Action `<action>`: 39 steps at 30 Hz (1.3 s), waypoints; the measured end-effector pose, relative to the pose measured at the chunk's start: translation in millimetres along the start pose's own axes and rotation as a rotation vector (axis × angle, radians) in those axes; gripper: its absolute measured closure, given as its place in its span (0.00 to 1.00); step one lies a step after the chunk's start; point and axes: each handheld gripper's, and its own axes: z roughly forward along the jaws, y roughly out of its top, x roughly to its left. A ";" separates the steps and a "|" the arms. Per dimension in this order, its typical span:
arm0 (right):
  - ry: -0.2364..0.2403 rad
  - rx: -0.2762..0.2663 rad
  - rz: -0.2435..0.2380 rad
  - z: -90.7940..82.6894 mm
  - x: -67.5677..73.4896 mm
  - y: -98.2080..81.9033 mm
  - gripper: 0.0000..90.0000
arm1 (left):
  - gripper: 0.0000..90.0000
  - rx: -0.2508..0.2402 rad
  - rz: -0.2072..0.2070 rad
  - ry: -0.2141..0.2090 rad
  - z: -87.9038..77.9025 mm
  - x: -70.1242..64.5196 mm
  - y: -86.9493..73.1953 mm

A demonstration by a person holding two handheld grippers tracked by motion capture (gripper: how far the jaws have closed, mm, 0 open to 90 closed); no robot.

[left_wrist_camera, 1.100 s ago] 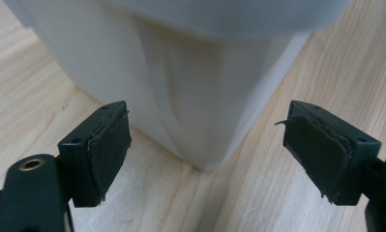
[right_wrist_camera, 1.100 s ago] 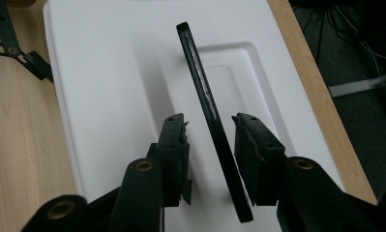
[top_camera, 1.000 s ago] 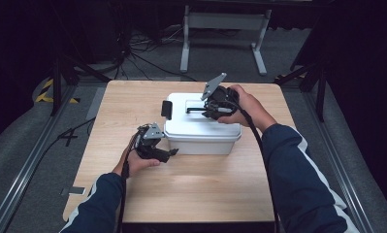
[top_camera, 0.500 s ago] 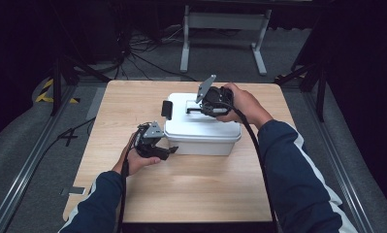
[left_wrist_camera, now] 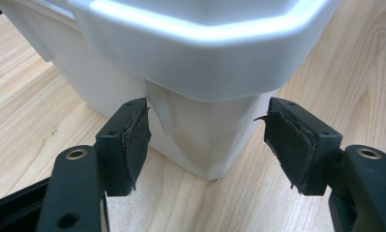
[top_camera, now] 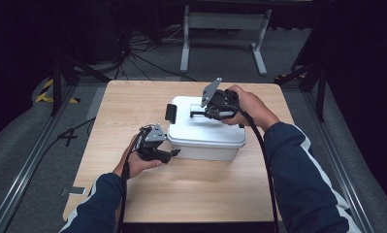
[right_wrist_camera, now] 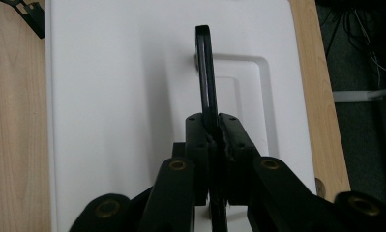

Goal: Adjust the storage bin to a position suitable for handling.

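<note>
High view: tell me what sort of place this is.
Probably a recording lab or studio: a lone wooden table in a dark room, floor rails alongside, loose cables and a metal stand behind.

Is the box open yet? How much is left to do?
Not yet. Done: the right gripper has just closed on the lid's black handle, and the left gripper has just closed around the white box at its near corner, seemingly to steady it. In hand: both grips. Left: the lid sits on the box, so lifting it probably comes next.
</note>
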 end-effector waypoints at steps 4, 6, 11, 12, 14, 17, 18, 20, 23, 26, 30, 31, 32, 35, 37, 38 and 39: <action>0.009 -0.010 -0.013 -2.3 -1.2 -1.5 0.94 | 0.37 -0.011 -0.008 -0.004 0.1 -0.1 -1.9; 0.016 -0.012 -0.006 -2.8 -0.8 -1.7 0.94 | 0.36 -0.004 -0.010 -0.008 -1.0 0.1 -3.5; 0.028 -0.017 -0.006 -3.0 -2.2 -1.4 0.94 | 0.35 0.023 -0.003 -0.008 -2.8 1.6 -10.5; 0.025 -0.012 -0.004 -3.3 -1.6 -1.2 0.94 | 0.36 0.019 -0.006 -0.008 -2.9 1.3 -10.8; 0.030 -0.015 -0.005 -3.1 -2.5 -1.3 0.94 | 0.36 0.018 -0.004 -0.007 -3.3 1.1 -10.6; 0.031 -0.016 -0.007 -3.0 -2.6 -1.1 0.94 | 0.36 0.022 0.000 -0.006 -3.9 -0.1 -10.8; 0.031 -0.016 -0.007 -3.0 -2.6 -1.1 0.94 | 0.36 0.022 0.000 -0.006 -3.9 -0.1 -10.8; 0.033 -0.016 -0.009 -3.0 -2.9 -1.0 0.94 | 0.36 0.030 -0.004 -0.003 -5.1 -0.1 -13.3; 0.041 -0.015 -0.008 -1.9 -2.5 -1.1 0.94 | 0.35 0.043 -0.002 0.002 -7.7 2.2 -18.8; 0.033 -0.014 -0.012 -1.9 -1.9 -0.6 0.94 | 0.35 0.055 -0.006 0.008 -10.5 4.5 -24.2; 0.034 -0.015 -0.012 -1.9 -1.8 -0.5 0.94 | 0.35 0.064 -0.015 0.014 -13.9 6.2 -28.9; 0.034 -0.019 -0.015 -1.4 -1.8 -0.3 0.94 | 0.35 0.069 -0.013 0.015 -14.7 6.3 -29.8; 0.038 -0.023 -0.012 -1.3 -1.7 0.0 0.94 | 0.35 0.068 -0.014 0.014 -15.2 6.0 -31.0; 0.035 -0.033 -0.026 0.2 -1.4 2.2 0.94 | 0.34 0.081 -0.014 0.014 -18.1 7.0 -33.9; 0.032 -0.043 -0.036 1.5 -1.0 3.7 0.94 | 0.34 0.077 -0.020 0.022 -20.2 8.1 -36.4; 0.034 -0.041 -0.035 1.6 -0.6 4.2 0.94 | 0.34 0.080 -0.029 0.020 -20.7 8.7 -37.8; 0.034 -0.041 -0.037 1.7 -0.4 4.6 0.94 | 0.34 0.084 -0.028 0.020 -20.5 9.2 -39.3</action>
